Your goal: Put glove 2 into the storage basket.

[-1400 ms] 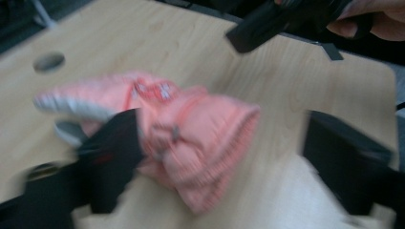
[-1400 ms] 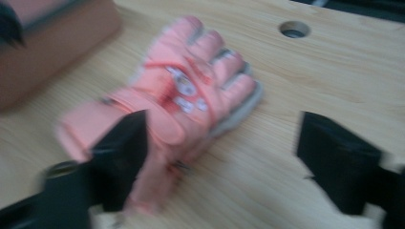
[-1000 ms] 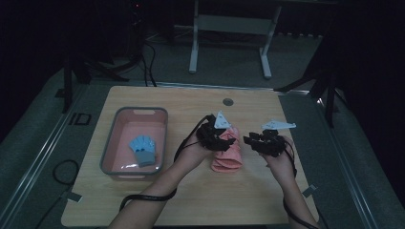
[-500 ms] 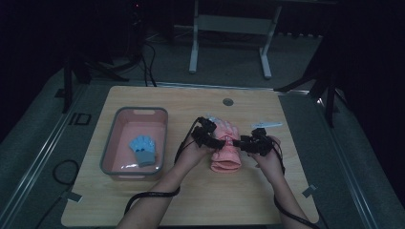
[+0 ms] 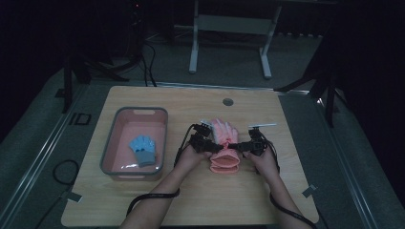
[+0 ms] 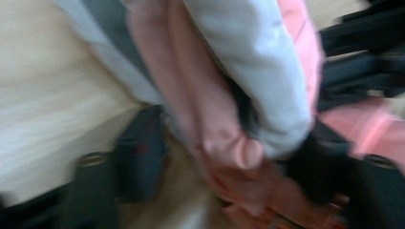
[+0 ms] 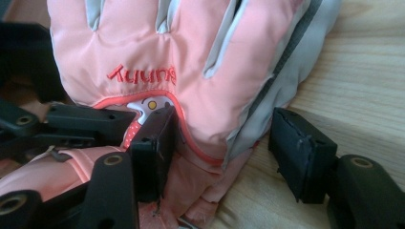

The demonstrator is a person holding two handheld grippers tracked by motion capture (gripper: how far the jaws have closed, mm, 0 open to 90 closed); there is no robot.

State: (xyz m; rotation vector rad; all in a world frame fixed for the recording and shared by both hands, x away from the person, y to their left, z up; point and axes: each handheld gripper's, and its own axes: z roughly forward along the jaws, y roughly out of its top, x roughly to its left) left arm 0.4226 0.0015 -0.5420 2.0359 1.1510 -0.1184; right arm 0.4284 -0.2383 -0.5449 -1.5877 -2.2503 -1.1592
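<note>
The pink ski glove (image 5: pixel 224 145) lies flat on the wooden worktop (image 5: pixel 267 191), right of the grey bin (image 5: pixel 108 152) holding a small blue glove (image 5: pixel 142 150). Both grippers straddle its wrist: the right gripper (image 7: pixel 217 152) has spread fingers (image 7: pixel 152 148) that have just been opening. The left gripper (image 6: pixel 210 176) has been closing, but in the blurred left gripper view I cannot tell whether it pinches. Its slippery padded shell could slide free or bunch. The room beyond is dark.

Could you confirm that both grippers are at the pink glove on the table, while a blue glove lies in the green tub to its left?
Nearly: the tub is pink with a grey rim, not green, as the high view shows. Both grippers are at the pink glove, and the blue glove lies in that tub.
</note>
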